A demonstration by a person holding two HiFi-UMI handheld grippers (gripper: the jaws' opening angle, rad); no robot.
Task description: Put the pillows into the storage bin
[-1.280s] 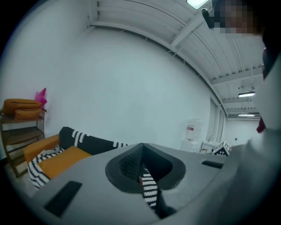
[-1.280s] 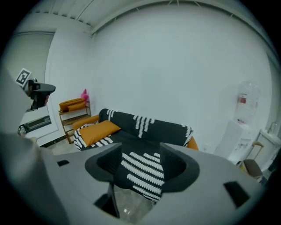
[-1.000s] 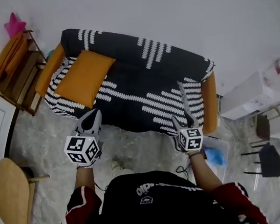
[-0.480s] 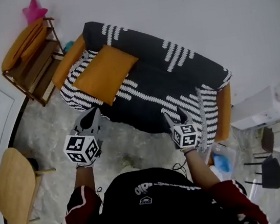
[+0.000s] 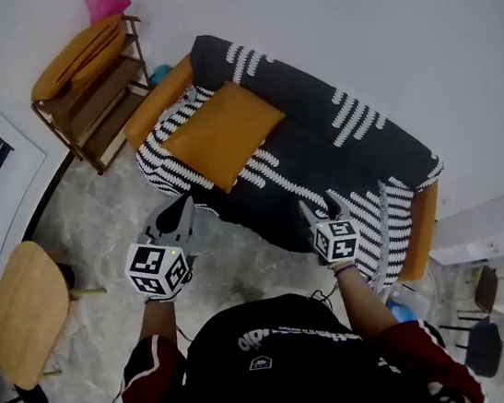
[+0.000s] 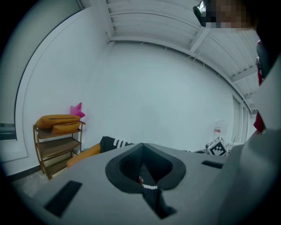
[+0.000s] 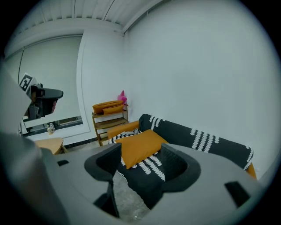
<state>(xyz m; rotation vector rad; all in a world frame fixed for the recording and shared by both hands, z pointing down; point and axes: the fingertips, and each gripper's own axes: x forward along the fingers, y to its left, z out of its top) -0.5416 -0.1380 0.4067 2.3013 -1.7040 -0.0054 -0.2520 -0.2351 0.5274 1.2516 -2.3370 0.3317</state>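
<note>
Where we stand: facing a black-and-white patterned sofa [image 5: 320, 154].
Pillow: one orange pillow [image 5: 222, 135] lies flat on the sofa seat, well apart from both tongs.
Left tongs [image 5: 181, 206]: we hold them closed, empty.
Right tongs [image 5: 320, 207]: spread apart, nothing between.

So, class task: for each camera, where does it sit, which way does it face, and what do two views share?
Head view: on the head, facing down at the sofa; torso, both arms, left gripper, right gripper show.
Left gripper view: behind shut jaws, facing the wall and shelf.
Right gripper view: behind open jaws, facing the orange pillow.
Shared: both gripper views show the shelf.
</note>
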